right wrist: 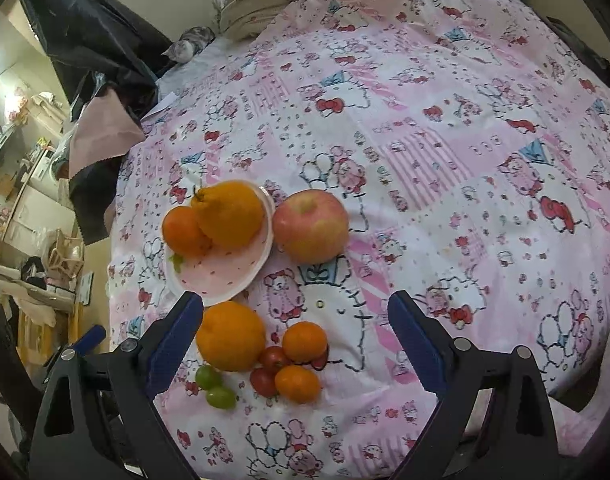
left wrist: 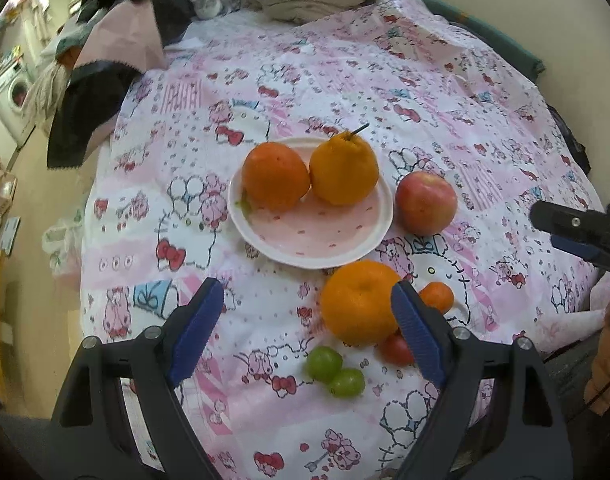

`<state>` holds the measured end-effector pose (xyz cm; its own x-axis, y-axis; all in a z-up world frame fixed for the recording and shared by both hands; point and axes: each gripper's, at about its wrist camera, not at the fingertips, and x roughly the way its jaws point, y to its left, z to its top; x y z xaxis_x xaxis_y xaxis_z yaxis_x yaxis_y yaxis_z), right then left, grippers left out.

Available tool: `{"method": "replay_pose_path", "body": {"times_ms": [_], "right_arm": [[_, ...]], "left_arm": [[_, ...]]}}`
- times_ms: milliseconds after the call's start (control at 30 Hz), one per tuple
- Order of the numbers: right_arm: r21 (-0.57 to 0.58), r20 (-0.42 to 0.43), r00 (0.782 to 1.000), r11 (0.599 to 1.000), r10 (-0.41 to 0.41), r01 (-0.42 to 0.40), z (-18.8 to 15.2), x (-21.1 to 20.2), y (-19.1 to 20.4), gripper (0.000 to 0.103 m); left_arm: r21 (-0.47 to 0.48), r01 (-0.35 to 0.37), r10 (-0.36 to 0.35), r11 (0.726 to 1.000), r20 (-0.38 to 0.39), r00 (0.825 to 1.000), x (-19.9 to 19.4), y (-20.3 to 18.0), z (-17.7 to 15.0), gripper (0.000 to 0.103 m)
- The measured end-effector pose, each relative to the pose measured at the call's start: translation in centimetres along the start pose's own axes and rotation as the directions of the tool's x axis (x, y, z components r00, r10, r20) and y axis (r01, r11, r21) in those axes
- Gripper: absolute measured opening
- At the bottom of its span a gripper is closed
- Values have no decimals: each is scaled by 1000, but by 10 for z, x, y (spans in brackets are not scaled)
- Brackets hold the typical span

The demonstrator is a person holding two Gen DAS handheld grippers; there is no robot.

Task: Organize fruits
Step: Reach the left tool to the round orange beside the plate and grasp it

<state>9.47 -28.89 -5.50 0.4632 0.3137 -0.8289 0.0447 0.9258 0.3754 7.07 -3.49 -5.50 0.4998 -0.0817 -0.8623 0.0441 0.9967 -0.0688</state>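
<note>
Both claws are spread wide and hold nothing: the left claw (left wrist: 307, 308) hangs over the bed beside the loose orange (left wrist: 359, 302), the right claw (right wrist: 295, 322) above the small fruits. The orange lies on the bed cover just before the plate (left wrist: 305, 246). It looks firm, round and rather heavy, likely to roll; a grip across its widest middle seems safest.

Pink cartoon-print cloth (left wrist: 385, 80), pink-speckled plate (left wrist: 305, 240), red-yellow apple (left wrist: 426, 203)
</note>
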Motion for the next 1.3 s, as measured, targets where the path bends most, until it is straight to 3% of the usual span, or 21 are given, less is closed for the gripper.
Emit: {"method": "replay_pose_path", "body": {"times_ms": [300, 500, 833, 1000, 1133, 1300], "right_arm": [[34, 14, 997, 997, 74, -74, 3, -10, -8, 96], [101, -9, 991, 986, 131, -130, 5, -7, -21, 96], [123, -16, 981, 974, 191, -188, 10, -7, -23, 96], [124, -16, 978, 971, 208, -205, 12, -7, -22, 96], [130, -23, 977, 970, 212, -207, 13, -4, -22, 96], [122, -30, 978, 971, 209, -204, 13, -2, -19, 96]], "left_arm": [[-90, -1, -9, 996, -110, 994, 26, -11, -7, 83], [-175, 22, -61, 984, -221, 973, 59, -26, -13, 83], [-241, -40, -42, 970, -324, 945, 100, -36, -16, 83], [-243, -37, -49, 969, -340, 939, 110, -40, -15, 83], [-229, -56, -38, 972, -386, 922, 123, -47, -15, 82], [-216, -47, -34, 975, -358, 933, 121, -51, -16, 75]]}}
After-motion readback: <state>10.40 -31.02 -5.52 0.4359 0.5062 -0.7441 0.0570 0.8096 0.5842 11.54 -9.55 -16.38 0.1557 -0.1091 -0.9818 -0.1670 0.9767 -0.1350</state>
